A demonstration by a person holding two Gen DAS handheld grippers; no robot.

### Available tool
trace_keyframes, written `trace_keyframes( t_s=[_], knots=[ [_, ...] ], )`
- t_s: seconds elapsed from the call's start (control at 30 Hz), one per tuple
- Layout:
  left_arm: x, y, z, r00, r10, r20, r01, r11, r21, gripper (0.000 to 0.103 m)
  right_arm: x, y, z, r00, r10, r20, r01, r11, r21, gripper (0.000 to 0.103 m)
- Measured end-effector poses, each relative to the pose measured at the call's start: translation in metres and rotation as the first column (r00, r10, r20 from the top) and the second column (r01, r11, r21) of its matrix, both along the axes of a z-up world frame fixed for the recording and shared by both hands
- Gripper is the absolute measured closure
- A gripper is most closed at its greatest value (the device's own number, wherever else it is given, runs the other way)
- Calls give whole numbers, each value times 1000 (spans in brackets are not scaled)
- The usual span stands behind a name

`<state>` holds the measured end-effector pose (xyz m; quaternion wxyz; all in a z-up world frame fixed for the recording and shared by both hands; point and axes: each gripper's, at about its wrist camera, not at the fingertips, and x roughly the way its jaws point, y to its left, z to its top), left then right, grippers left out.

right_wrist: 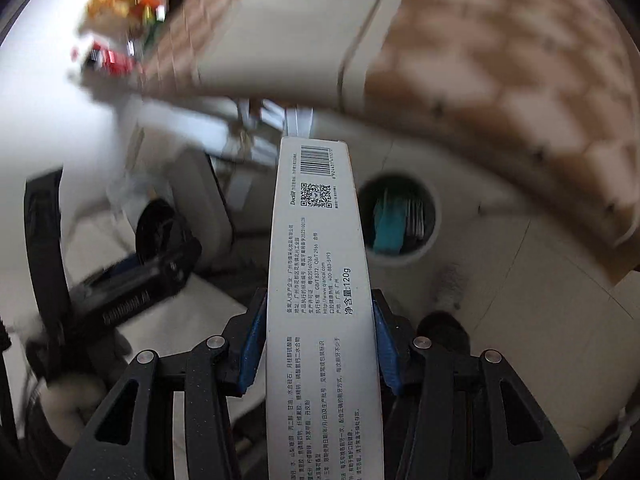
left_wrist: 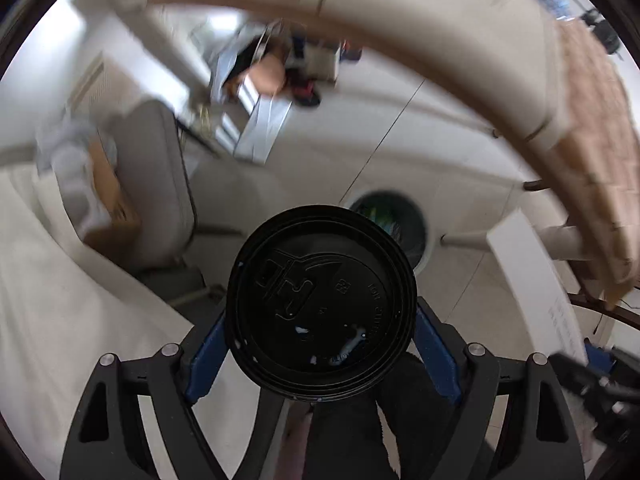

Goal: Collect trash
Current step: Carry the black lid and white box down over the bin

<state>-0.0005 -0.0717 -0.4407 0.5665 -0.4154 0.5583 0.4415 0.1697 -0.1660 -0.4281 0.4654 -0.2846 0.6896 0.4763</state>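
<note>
Left wrist view: the left gripper (left_wrist: 320,344) clamps a black plastic cup lid (left_wrist: 320,300) between its blue-padded fingers (left_wrist: 206,354), held above a pale tiled floor (left_wrist: 332,140). Just beyond the lid's upper right edge stands a round white trash bin (left_wrist: 422,220). Right wrist view: the right gripper (right_wrist: 318,344) grips a long white toothpaste box (right_wrist: 320,280), barcode end forward, with the bin (right_wrist: 438,216) just right of the box.

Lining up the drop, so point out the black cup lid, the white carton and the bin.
black cup lid (left_wrist: 320,300), left wrist view, centre of its top.
white carton (right_wrist: 318,280), right wrist view, its printed face.
bin (right_wrist: 434,236), right wrist view, its right rim.
</note>
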Motion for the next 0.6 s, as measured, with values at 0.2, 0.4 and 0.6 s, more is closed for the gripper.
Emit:
trace_keyframes(
  t_s=[0.2, 0.4, 0.6],
  knots=[
    [15, 17, -118, 999, 24, 41, -19, 993, -114, 19, -14, -10, -119, 999, 18, 39, -13, 994, -105, 52],
    [65, 49, -264, 984, -41, 171, 92, 950, -299, 16, 17, 5, -260, 998, -18, 66, 32, 978, -206, 52],
    [94, 59, -347, 981, -85, 172, 143, 919, -367, 13, 37, 21, -347, 995, 30, 91, -8, 973, -231, 52]
  ],
)
